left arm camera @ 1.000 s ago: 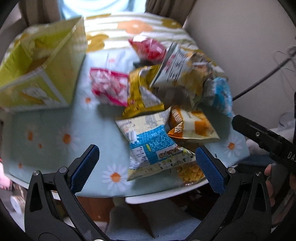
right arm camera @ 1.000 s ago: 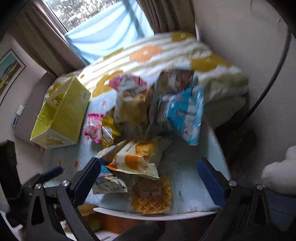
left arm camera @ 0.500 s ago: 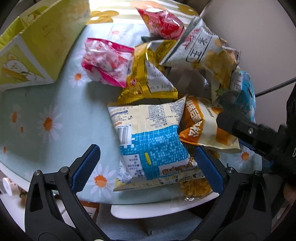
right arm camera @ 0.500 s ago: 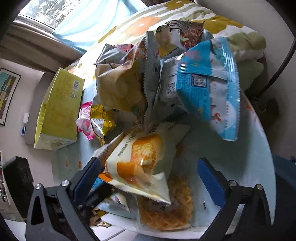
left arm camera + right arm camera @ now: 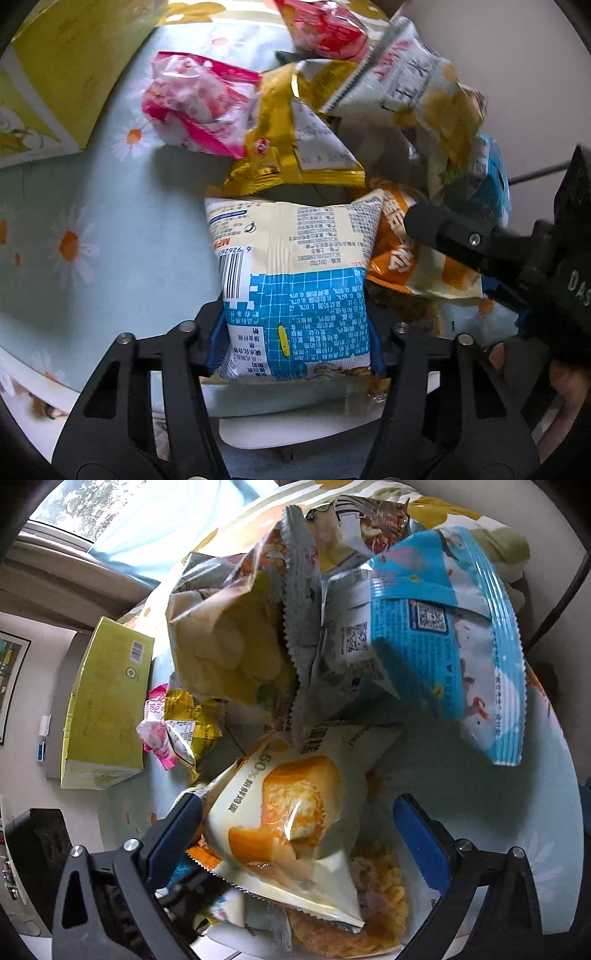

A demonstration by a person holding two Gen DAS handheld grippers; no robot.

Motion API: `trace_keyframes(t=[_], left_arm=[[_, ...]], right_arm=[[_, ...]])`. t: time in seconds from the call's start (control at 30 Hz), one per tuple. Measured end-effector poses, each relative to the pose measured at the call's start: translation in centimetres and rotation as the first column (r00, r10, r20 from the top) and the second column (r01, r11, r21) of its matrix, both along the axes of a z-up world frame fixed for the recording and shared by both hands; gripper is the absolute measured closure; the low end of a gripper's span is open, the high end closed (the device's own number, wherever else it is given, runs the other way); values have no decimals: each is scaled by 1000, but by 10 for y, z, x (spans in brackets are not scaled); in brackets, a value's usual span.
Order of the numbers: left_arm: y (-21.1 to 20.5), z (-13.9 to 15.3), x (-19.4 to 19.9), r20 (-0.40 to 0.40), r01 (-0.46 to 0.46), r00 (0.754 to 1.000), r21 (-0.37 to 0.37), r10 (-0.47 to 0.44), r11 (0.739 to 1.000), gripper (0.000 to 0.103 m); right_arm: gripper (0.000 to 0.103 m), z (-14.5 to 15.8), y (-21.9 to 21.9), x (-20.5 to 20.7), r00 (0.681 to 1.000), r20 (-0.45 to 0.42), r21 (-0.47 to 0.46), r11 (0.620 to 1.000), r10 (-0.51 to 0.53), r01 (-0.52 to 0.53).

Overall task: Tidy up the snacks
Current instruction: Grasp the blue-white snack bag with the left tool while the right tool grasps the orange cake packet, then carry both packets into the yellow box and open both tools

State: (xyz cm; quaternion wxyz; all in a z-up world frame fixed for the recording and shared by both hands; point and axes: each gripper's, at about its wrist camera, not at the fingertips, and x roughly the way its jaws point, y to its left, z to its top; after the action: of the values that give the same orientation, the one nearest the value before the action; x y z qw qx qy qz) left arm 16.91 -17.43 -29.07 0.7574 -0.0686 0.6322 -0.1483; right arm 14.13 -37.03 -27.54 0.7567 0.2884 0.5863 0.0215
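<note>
My left gripper (image 5: 295, 349) is shut on the near end of a blue-and-cream snack bag (image 5: 291, 280) lying on the daisy tablecloth (image 5: 110, 236). My right gripper (image 5: 297, 834) is open, its blue pads on either side of an orange-and-white cake bag (image 5: 284, 823), which also shows in the left wrist view (image 5: 410, 258). Its finger shows in the left wrist view (image 5: 461, 236). Behind lie a pink bag (image 5: 195, 110), a gold bag (image 5: 291, 147), a red bag (image 5: 321, 29), a grey chip bag (image 5: 240, 627) and a light blue bag (image 5: 454, 635).
A yellow-green cardboard box (image 5: 55, 74) stands open at the far left, also in the right wrist view (image 5: 107, 705). A waffle snack pack (image 5: 354, 915) lies under the cake bag at the table's front edge. A striped floral cushion (image 5: 491, 528) lies behind the pile.
My left gripper moved forward and closed on the blue-and-cream bag. My right gripper moved in closer around the cake bag, still open.
</note>
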Motion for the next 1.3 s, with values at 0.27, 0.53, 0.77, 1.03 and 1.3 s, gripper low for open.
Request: trace_keyframes(t=[0.27,0.53,0.77,1.03,1.3], left_arm=[[10,2,4,12,3,1000,11,-3,1000,54],[4,1,3,14,13,1000,16,-13,1000,54],[6,5,-2,25,16,1000,15,-17,1000,54],[11,23,-14,68,0,998,5,0,1000,54],[34,56,-23,153,-84,985,-3,83,996,54]], right_arm=[[18,-7,7,9,1000,-9,-6,1000,8,-8],[32,-4,24,18,999,1,-30,998,46,-46],[39,2,22,14,998,14,-22,998,55,-54],[39,19,24,-8,995,48,-7,996,90,-89],[39,56,36,-13,978,137,-19,988,157,-156]])
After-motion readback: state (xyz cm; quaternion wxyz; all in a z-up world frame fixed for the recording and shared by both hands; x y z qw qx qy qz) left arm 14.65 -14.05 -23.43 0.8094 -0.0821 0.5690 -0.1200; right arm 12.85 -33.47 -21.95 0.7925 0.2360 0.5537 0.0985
